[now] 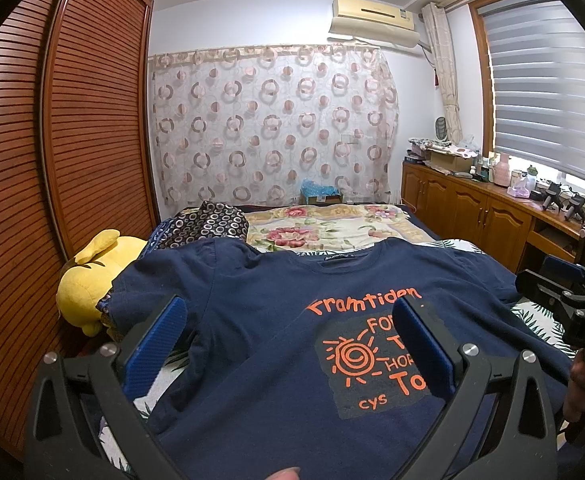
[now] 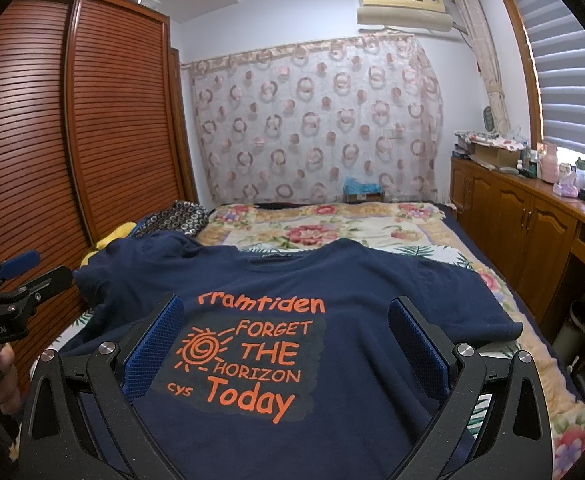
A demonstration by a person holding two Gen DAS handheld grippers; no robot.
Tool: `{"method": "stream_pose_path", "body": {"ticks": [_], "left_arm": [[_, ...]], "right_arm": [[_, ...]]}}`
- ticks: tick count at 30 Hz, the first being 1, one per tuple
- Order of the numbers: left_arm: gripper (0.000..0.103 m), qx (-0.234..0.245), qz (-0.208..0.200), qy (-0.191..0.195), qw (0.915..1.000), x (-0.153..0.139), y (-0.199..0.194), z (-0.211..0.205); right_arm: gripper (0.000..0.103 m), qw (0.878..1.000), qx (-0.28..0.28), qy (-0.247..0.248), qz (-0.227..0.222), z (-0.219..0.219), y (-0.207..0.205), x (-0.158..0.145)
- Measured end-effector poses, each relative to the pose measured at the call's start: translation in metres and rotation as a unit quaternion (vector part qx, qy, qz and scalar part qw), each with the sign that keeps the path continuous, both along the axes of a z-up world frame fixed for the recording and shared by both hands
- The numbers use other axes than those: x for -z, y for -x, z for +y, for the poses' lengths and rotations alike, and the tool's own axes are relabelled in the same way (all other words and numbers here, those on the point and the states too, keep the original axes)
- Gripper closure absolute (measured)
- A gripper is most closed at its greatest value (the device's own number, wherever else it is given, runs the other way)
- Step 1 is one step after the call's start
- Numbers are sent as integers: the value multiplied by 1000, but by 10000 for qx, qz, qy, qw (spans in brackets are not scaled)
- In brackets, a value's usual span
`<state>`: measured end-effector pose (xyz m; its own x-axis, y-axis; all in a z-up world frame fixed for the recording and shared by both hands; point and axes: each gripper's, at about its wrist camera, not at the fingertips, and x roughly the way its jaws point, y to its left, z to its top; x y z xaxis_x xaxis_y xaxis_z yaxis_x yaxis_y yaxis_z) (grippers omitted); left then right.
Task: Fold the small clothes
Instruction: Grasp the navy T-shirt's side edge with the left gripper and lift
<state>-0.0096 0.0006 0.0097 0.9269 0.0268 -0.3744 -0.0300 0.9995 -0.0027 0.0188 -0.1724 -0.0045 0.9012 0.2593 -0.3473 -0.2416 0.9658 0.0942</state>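
Note:
A navy T-shirt (image 1: pixel 260 320) with an orange sun print lies face up and spread flat on the bed, collar away from me. It also shows in the right wrist view (image 2: pixel 352 280). My left gripper (image 1: pixel 288 312) is open and empty, hovering over the shirt's left chest and sleeve. My right gripper (image 2: pixel 286 312) is open and empty over the printed panel. The right gripper also shows at the right edge of the left wrist view (image 1: pixel 548 280). The left gripper shows at the left edge of the right wrist view (image 2: pixel 32 270).
A yellow plush toy (image 1: pixel 88 280) and a patterned dark cloth (image 1: pixel 208 222) lie at the bed's left. A floral blanket (image 1: pixel 324 226) covers the far bed. A wooden wardrobe (image 1: pixel 52 140) stands left. Wooden cabinets (image 2: pixel 532 232) with clutter line the right wall.

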Motion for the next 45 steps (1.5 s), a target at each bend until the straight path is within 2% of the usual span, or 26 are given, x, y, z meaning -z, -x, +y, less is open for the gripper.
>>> {"method": "stream_pose_path", "body": {"ticks": [9, 14, 24, 32, 45], "left_arm": [[0, -36, 168, 83, 9998, 4, -5, 17], [0, -81, 308, 101, 9994, 15, -15, 35], [0, -211, 474, 65, 9986, 26, -27, 69], [0, -226, 609, 60, 9979, 37, -48, 95], [1, -334, 943, 385, 9942, 47, -74, 152]], "right_arm": [[0, 9998, -85, 66, 182, 7, -5, 9], [0, 9992, -172, 63, 363, 14, -12, 16], [0, 9982, -369, 238, 403, 38, -26, 17], [0, 9969, -544, 370, 438, 60, -49, 18], [0, 9905, -948, 553, 833, 91, -102, 30]]}}
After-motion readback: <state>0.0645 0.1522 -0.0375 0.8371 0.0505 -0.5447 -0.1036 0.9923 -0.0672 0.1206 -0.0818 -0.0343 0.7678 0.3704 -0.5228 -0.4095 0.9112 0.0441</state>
